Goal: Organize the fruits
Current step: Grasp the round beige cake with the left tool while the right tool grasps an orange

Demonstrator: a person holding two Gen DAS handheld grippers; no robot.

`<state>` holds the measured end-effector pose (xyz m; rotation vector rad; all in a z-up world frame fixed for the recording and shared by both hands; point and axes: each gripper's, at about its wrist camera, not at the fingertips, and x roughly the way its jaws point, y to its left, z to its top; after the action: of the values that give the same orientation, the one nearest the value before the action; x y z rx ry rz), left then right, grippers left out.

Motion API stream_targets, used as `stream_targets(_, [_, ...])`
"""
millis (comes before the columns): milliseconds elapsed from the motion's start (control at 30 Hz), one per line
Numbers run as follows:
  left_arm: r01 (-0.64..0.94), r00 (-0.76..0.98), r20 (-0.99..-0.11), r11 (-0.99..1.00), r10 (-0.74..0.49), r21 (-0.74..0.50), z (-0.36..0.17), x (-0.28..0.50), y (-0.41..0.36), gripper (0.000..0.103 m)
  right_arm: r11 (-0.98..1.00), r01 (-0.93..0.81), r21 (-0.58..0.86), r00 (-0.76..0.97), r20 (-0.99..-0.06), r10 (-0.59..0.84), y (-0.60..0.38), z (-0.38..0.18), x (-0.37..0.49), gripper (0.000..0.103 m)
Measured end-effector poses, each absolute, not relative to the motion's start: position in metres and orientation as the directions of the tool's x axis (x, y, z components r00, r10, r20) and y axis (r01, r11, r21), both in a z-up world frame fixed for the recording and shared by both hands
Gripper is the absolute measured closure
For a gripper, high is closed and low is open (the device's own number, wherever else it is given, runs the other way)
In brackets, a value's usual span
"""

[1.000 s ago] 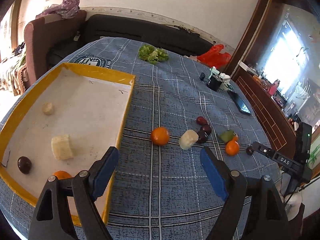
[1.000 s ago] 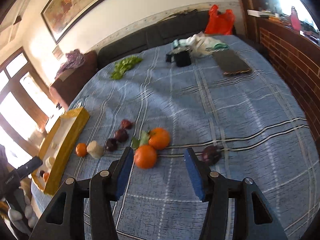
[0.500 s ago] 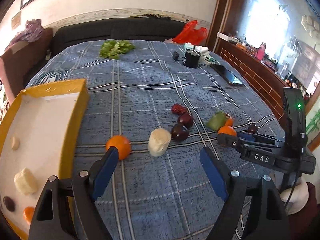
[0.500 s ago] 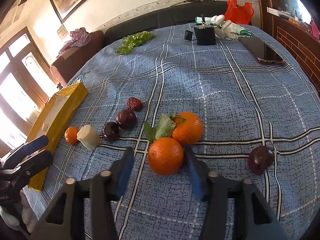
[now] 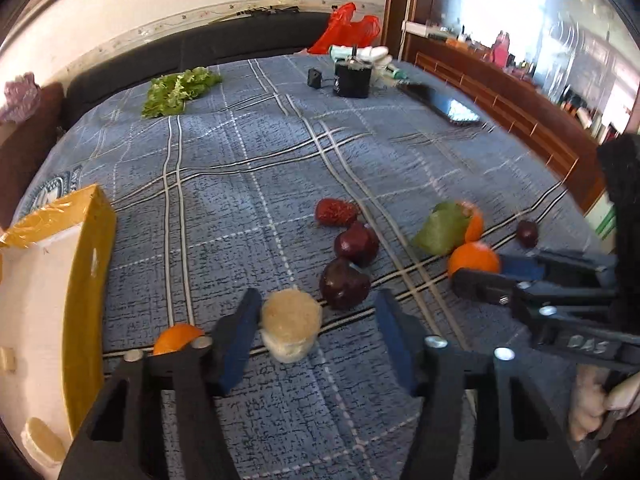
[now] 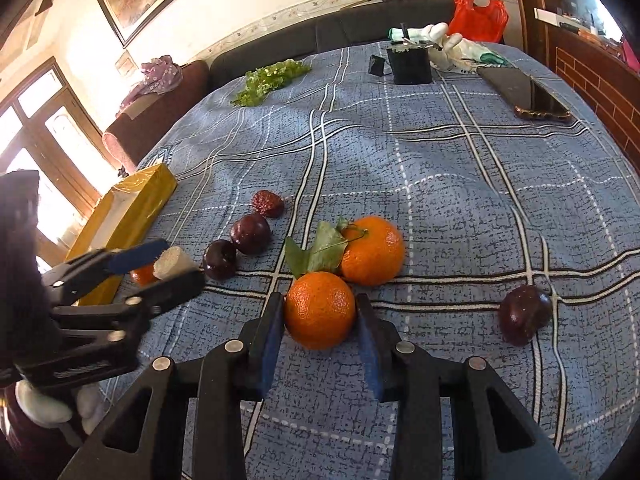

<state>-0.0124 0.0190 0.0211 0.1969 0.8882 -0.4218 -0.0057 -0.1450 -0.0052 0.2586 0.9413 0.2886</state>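
Note:
My right gripper has its blue pads closed against both sides of an orange that rests on the blue plaid cloth; it also shows in the left wrist view. A second orange with green leaves lies just behind. My left gripper is open around a pale banana chunk, which touches the left pad. Two dark plums and a red date lie beyond. A small orange sits left of the left finger. A yellow-rimmed tray stands at the left.
A lone dark plum lies right of my right gripper. Lettuce, a black box, a phone and a red bag are at the table's far side. A banana slice lies in the tray.
My left gripper swung right from the tray and came down around the banana chunk. My right gripper moved forward and closed its pads on the near orange.

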Motion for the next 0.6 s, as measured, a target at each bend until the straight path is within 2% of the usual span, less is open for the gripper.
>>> stream_targets(33, [0.428,0.57,-0.782,0.903,-0.252,0.02,0.021,-0.014,0.018,0.059,0.931,-0.13,0.341,0.556,-0.753,0.353,-0.145,-0.005,-0.006,0.065])
stream_targets(100, [0.407,0.585,-0.779,0.912,-0.225,0.043,0.021,-0.014,0.022,0.075,0.931,-0.131,0.34,0.556,-0.753,0.352,-0.144,-0.005,-0.006,0.065])
stream_targets(133, [0.397,0.586,-0.779,0.917,-0.225,0.034,0.022,-0.013,0.025,0.076,0.932,-0.13,0.339,0.556,-0.753,0.351,-0.144,-0.005,-0.006,0.065])
stream_targets(400, [0.364,0.599,-0.76,0.931,-0.252,-0.021,0.028,-0.026,0.038,0.076,0.939,-0.121,0.323,0.569,-0.752,0.332,-0.144,-0.004,-0.008,0.065])
stream_targets(600, [0.299,0.656,-0.711,0.952,-0.254,-0.064,0.058,-0.05,0.066,0.076,0.943,-0.112,0.314,0.606,-0.73,0.315,-0.146,0.002,-0.015,0.065])
